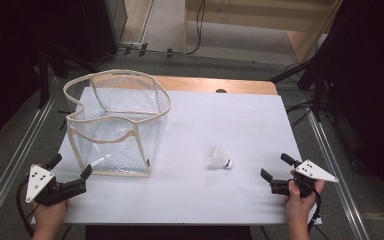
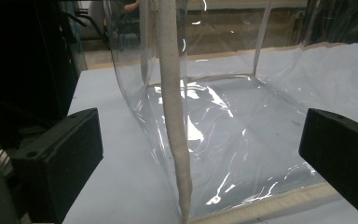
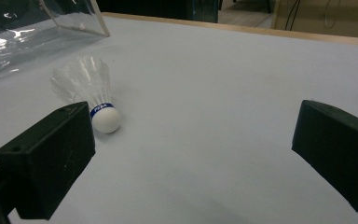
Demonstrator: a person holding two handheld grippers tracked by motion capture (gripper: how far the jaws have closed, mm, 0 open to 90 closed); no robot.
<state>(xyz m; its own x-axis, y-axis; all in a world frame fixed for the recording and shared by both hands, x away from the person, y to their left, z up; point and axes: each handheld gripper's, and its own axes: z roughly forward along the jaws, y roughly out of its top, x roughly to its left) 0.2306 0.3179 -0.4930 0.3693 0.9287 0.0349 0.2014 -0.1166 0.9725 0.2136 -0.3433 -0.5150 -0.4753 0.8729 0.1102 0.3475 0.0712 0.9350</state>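
A white shuttlecock point(image 1: 218, 160) point(image 3: 89, 93) lies on its side on the white table top point(image 1: 220, 125), its cork end with a blue band facing right. A clear plastic bag with beige fabric trim point(image 1: 117, 122) point(image 2: 214, 126) stands open at the left. My right gripper point(image 1: 275, 167) point(image 3: 191, 154) rests near the right front edge, jaws open and empty, with the shuttlecock a short way ahead of it. My left gripper point(image 1: 71, 167) point(image 2: 200, 149) sits at the front left corner, open, facing the bag's near corner seam point(image 2: 175, 116) without touching it.
The table's wooden back edge point(image 1: 220, 85) shows beyond the white sheet. Dark stands and cables point(image 1: 325, 70) flank the table on both sides. Metal rails point(image 1: 330, 150) run along the floor left and right.
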